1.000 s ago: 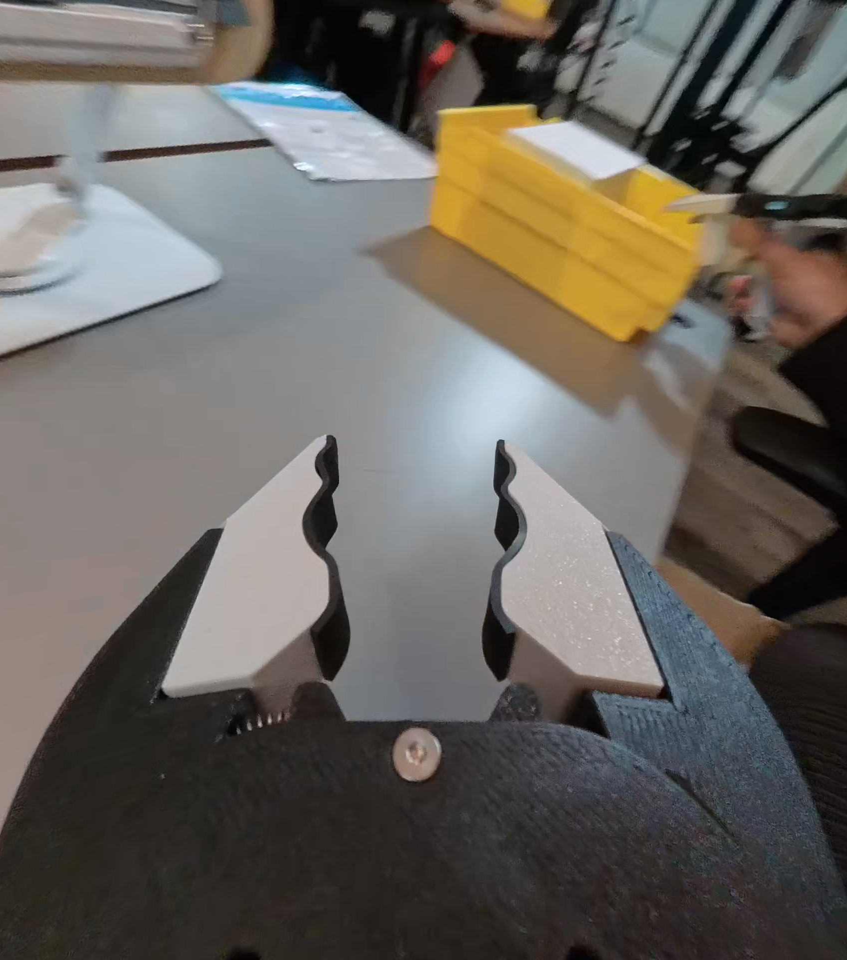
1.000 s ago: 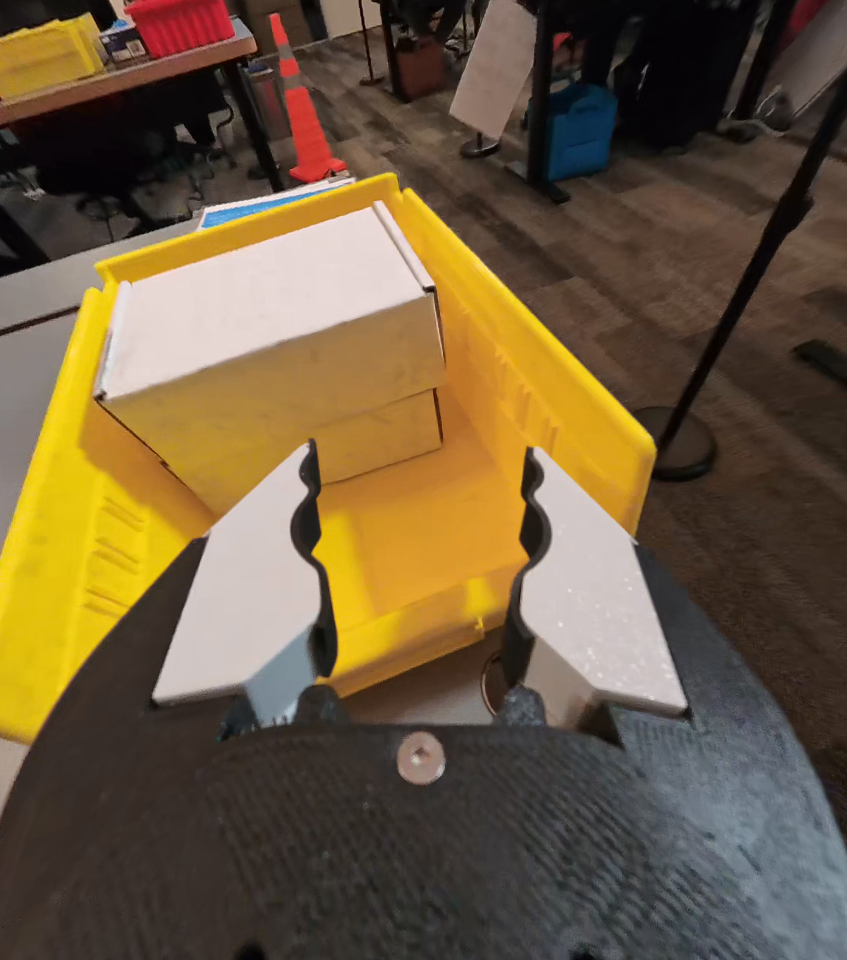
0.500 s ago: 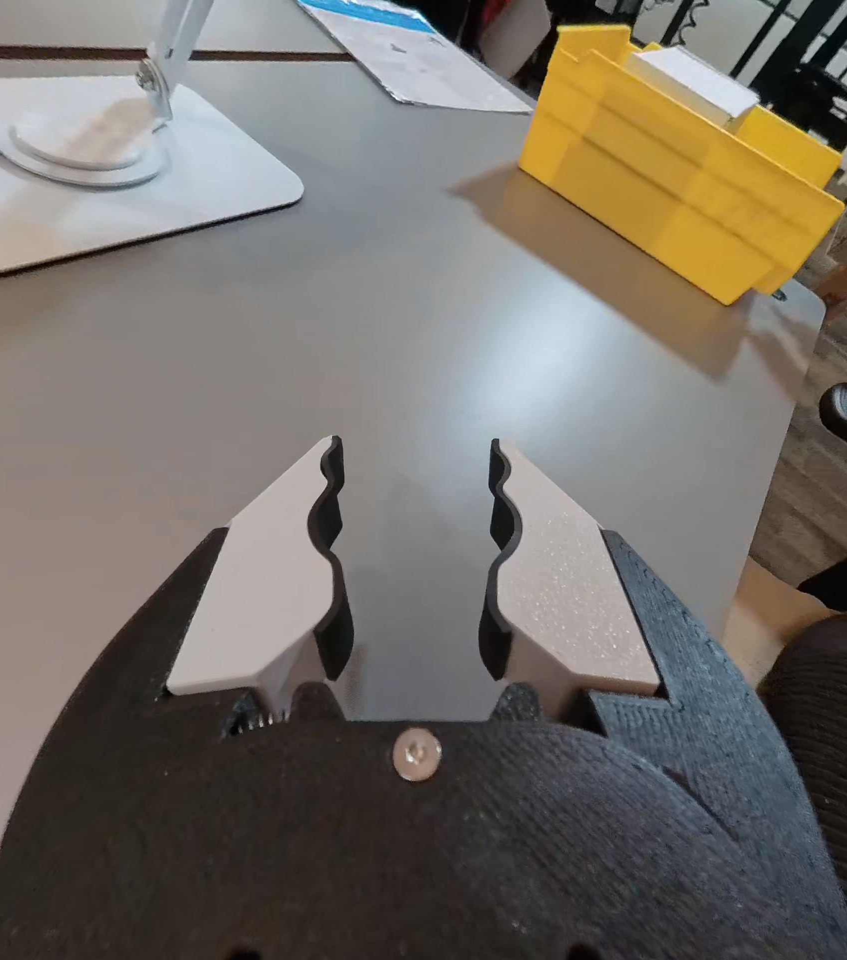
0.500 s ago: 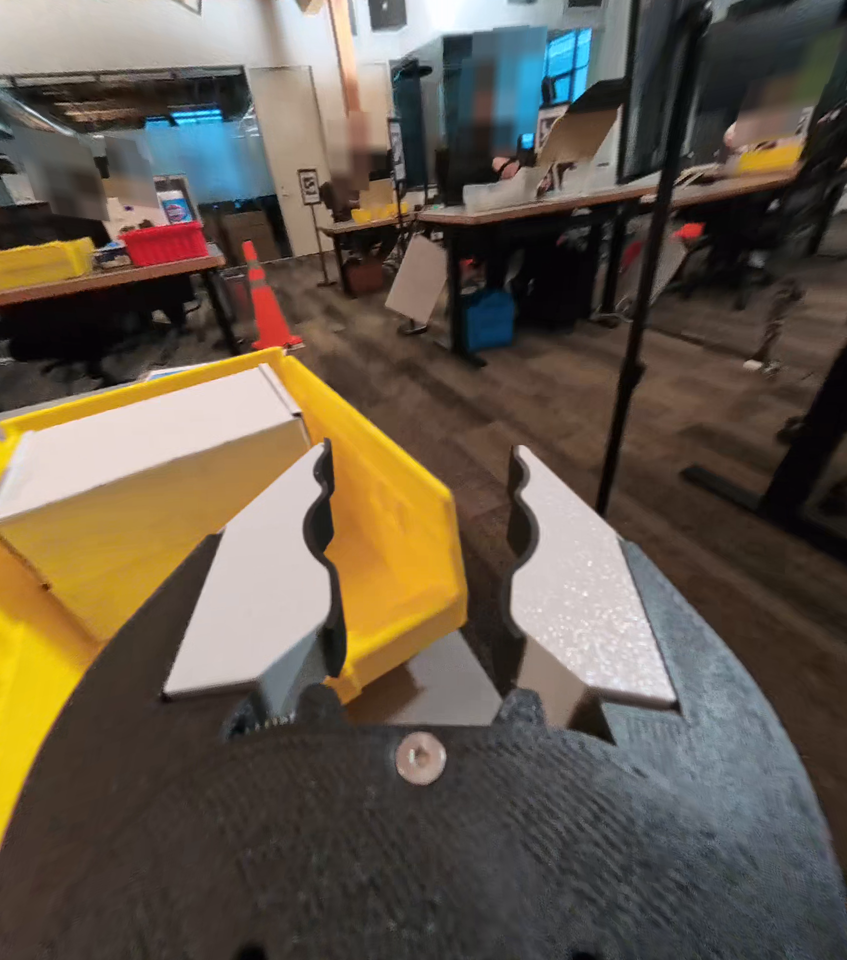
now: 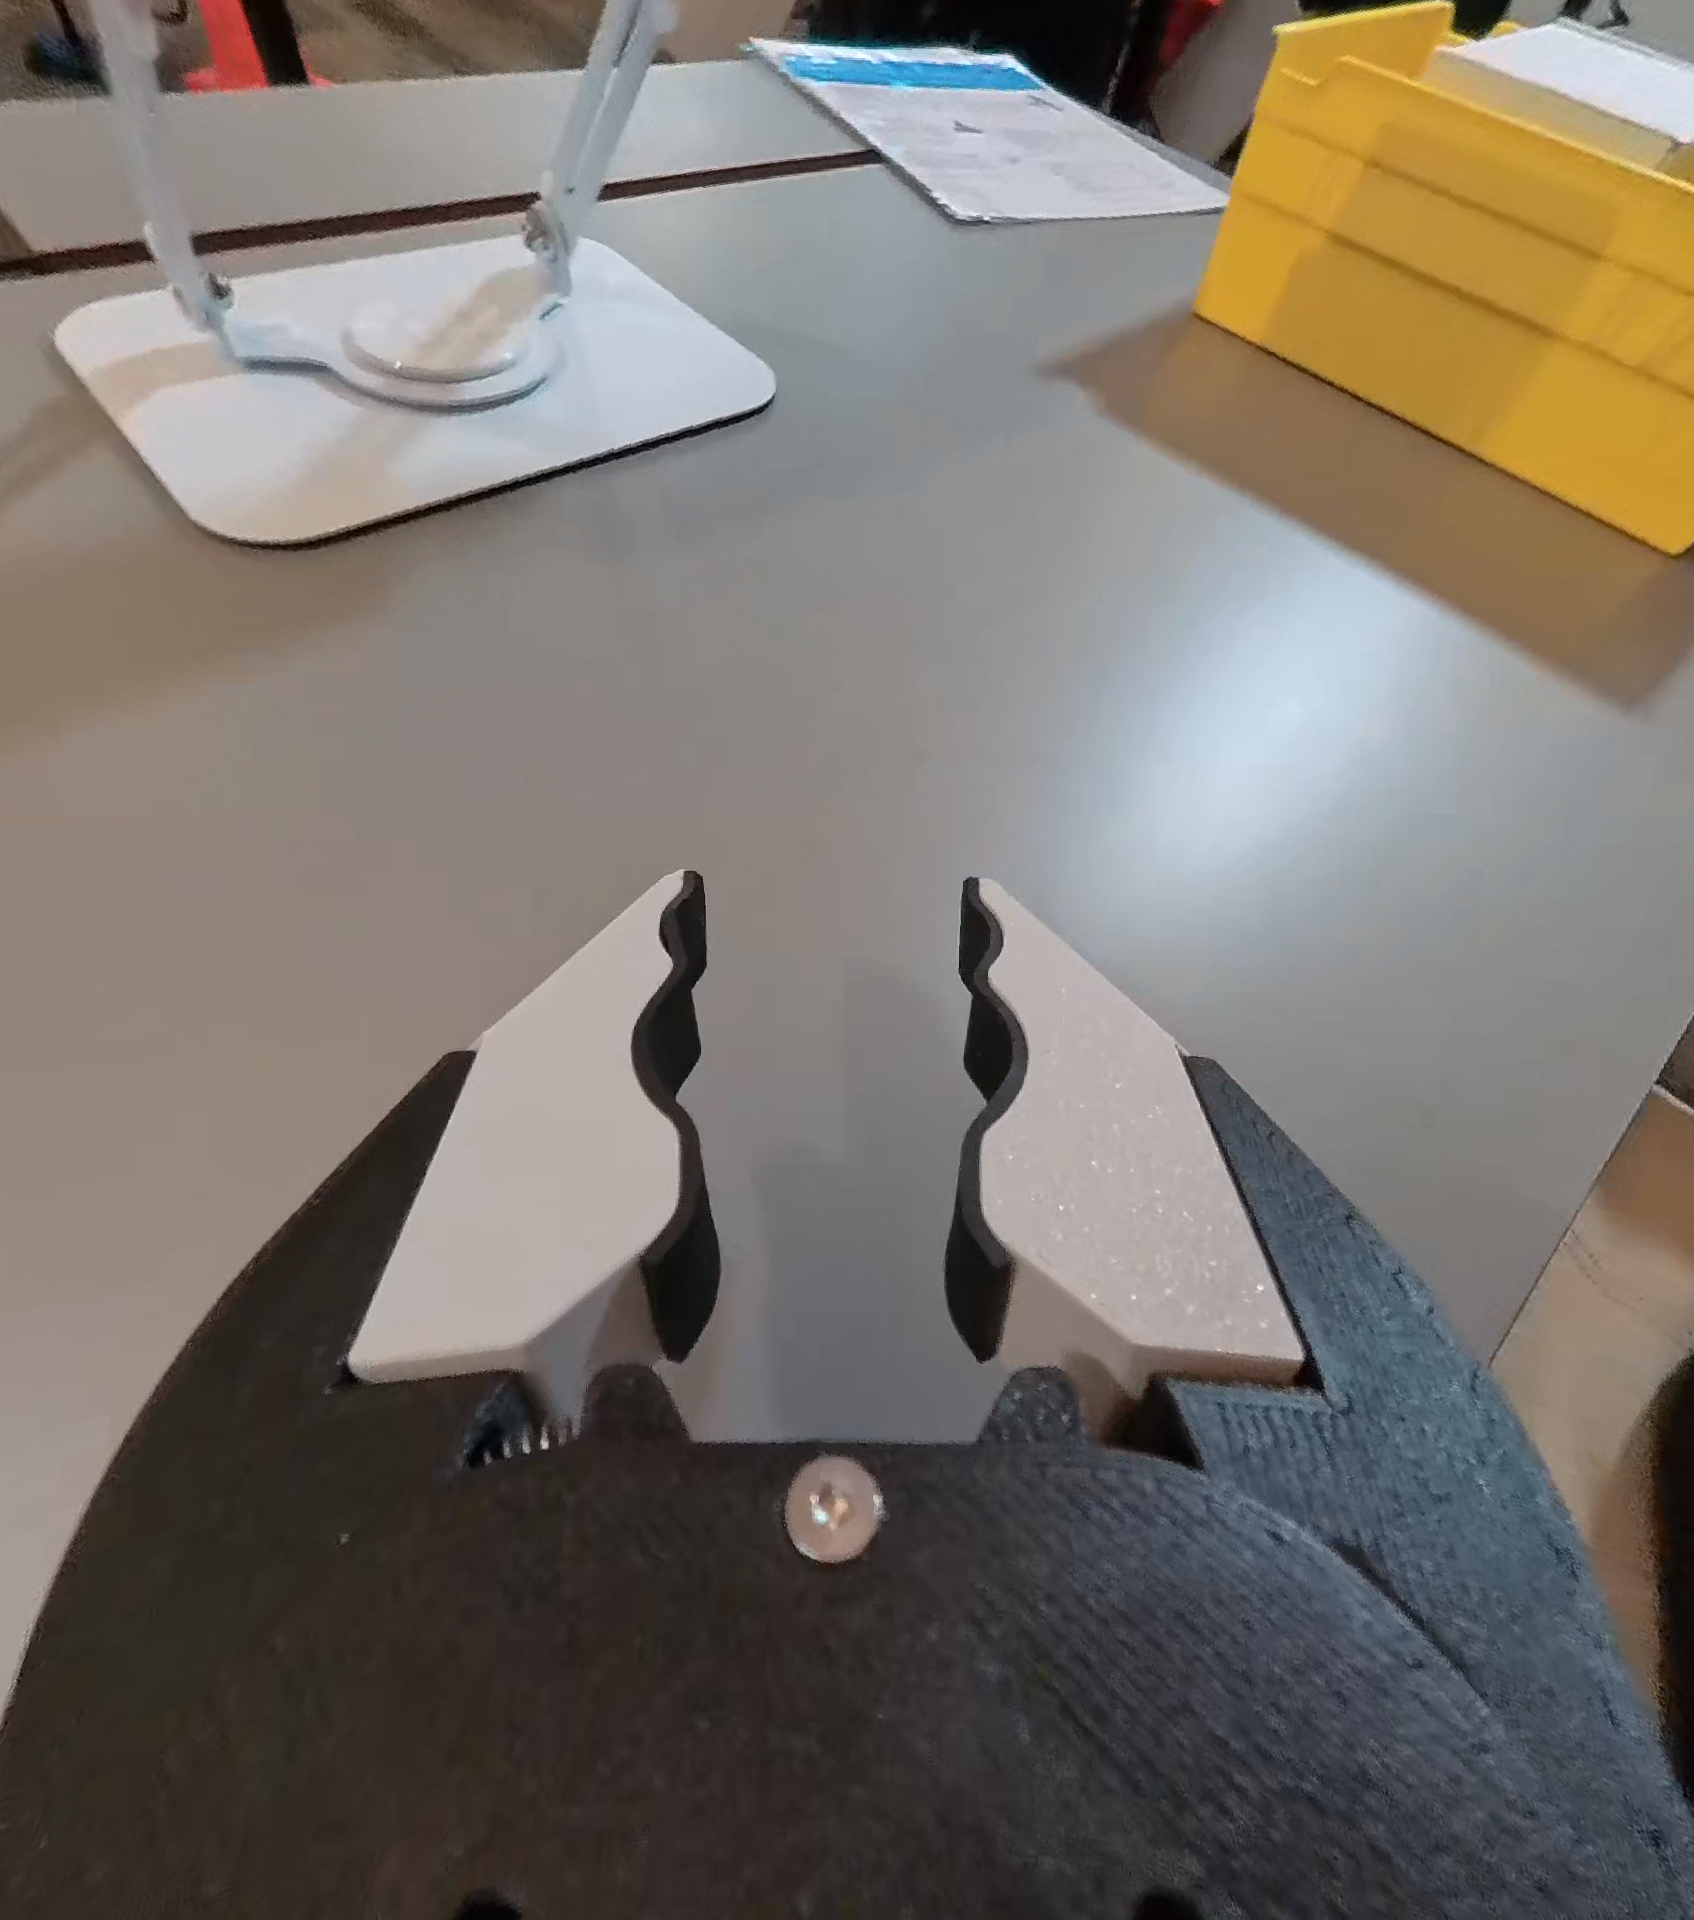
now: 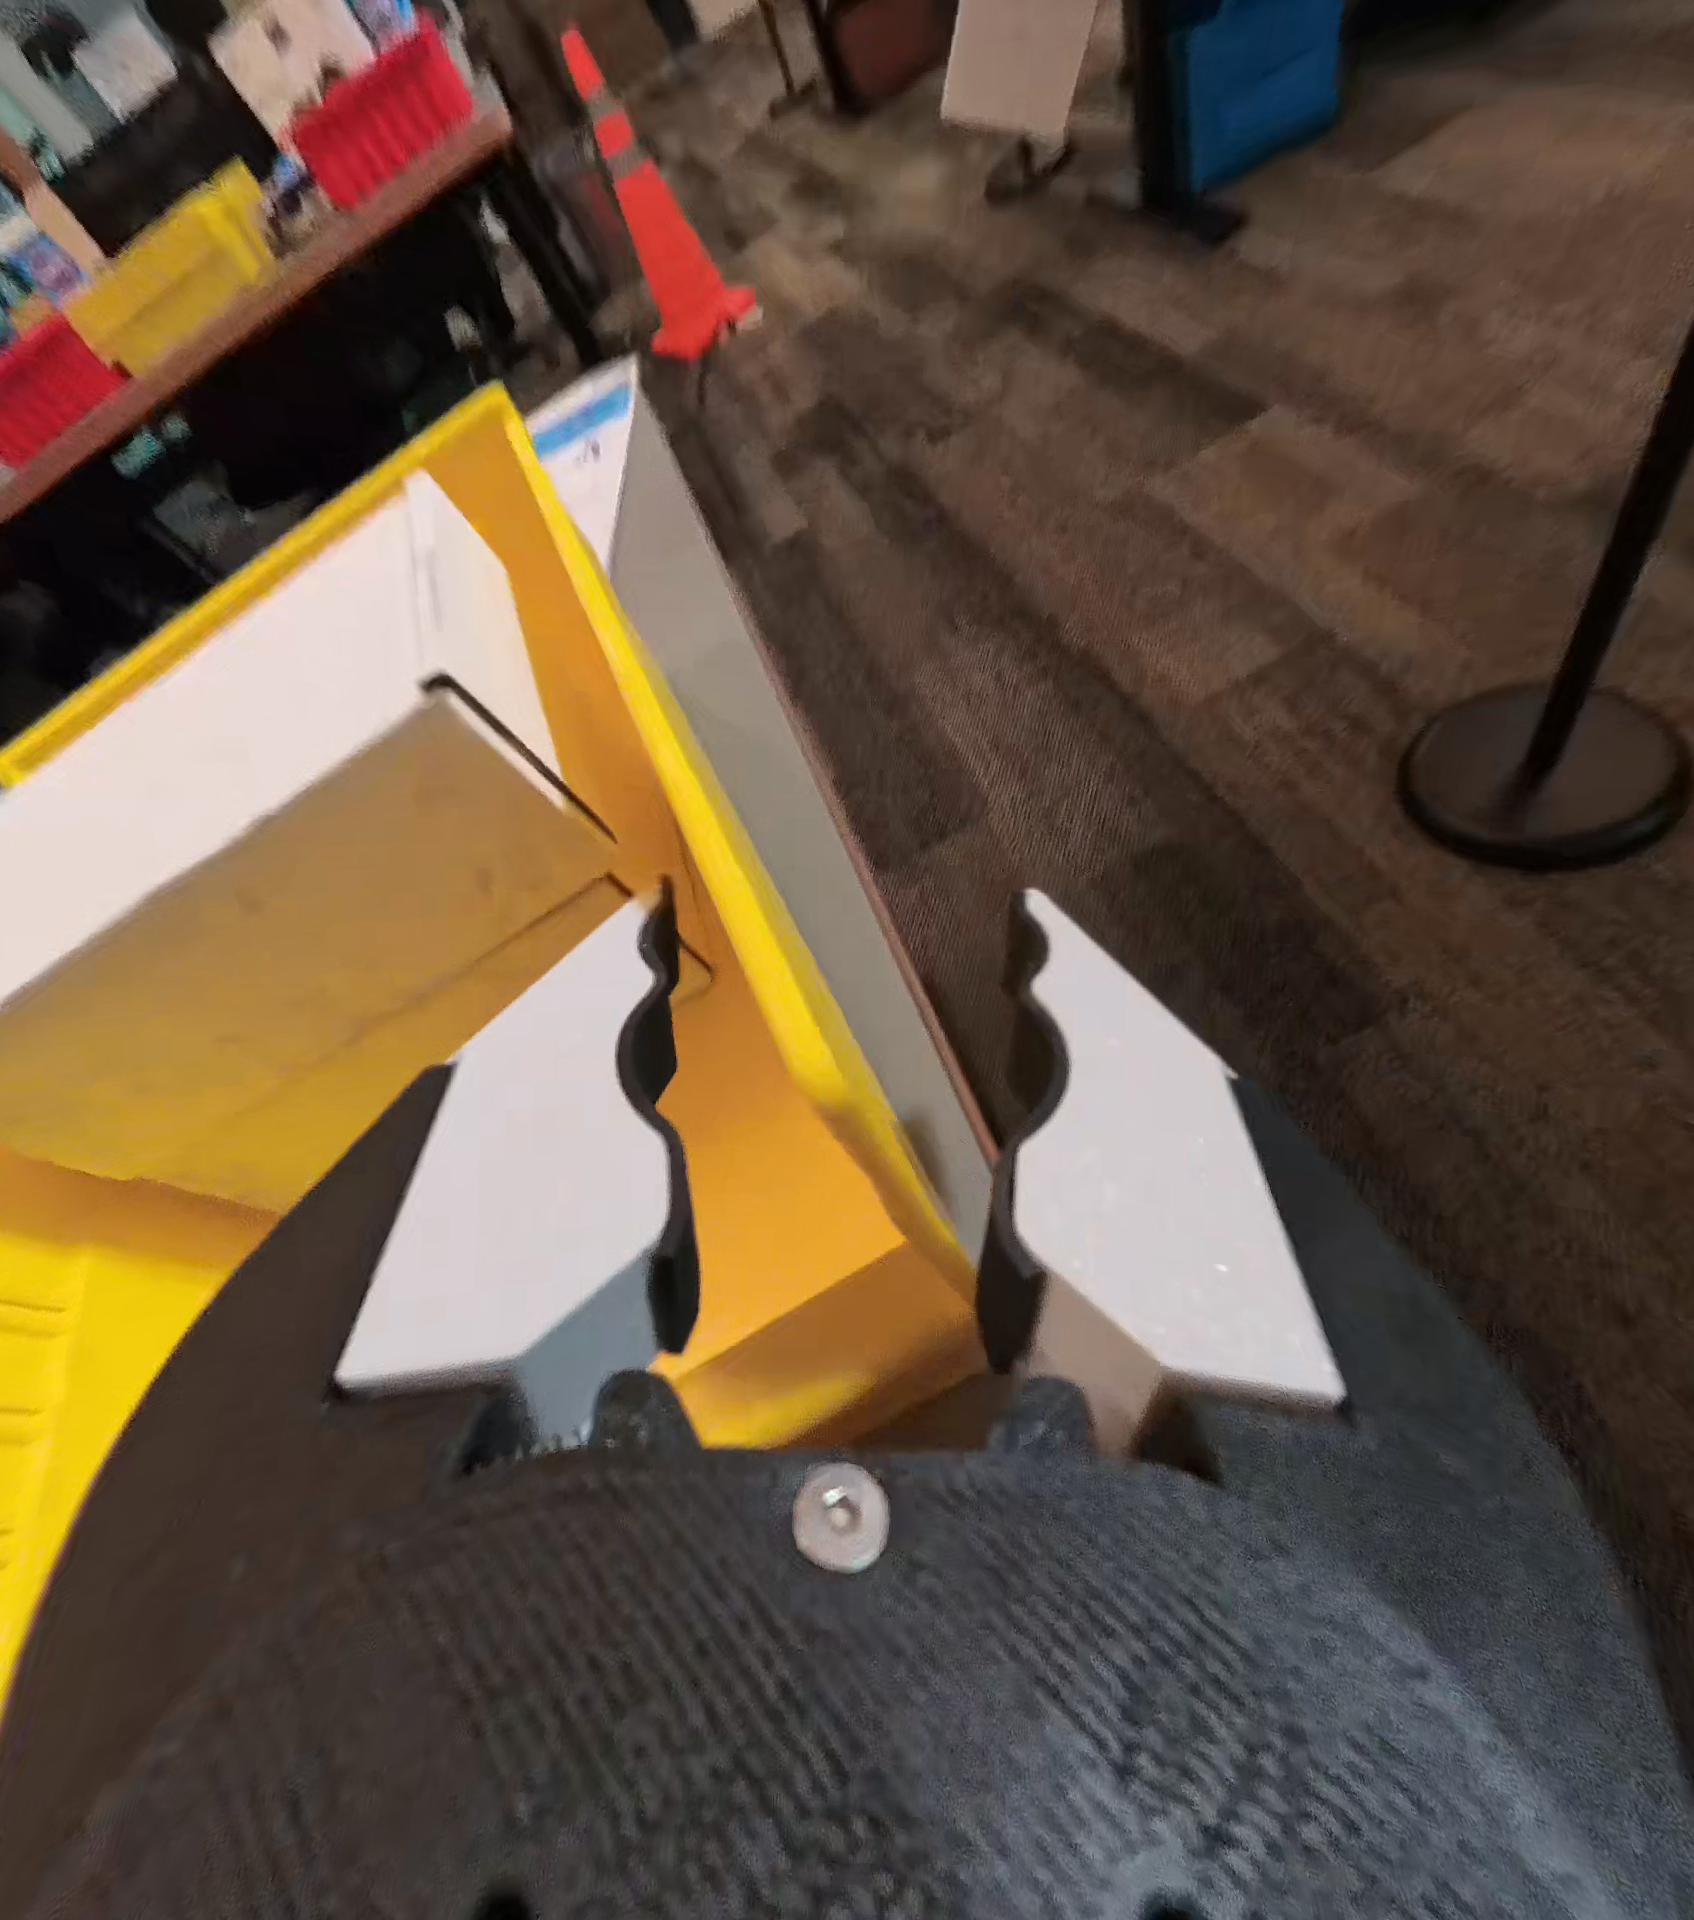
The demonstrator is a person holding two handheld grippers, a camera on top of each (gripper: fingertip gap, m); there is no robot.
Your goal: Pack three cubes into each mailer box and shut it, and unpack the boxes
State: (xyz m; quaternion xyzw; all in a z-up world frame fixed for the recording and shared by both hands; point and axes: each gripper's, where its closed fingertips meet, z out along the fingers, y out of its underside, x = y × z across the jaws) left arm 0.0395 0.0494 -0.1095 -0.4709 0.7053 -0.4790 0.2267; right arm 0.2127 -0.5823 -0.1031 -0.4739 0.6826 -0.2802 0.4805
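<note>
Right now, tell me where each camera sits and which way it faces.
Left wrist view: on the left gripper, open, low over the grey table, facing a white stand base.
Right wrist view: on the right gripper, open, tilted down at the table's edge, facing carpet beyond.
Shared: the yellow bin holding white boxes.

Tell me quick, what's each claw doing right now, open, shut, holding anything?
Left claw: open, empty, over the grey table.
Right claw: open, empty, at the yellow bin.
</note>
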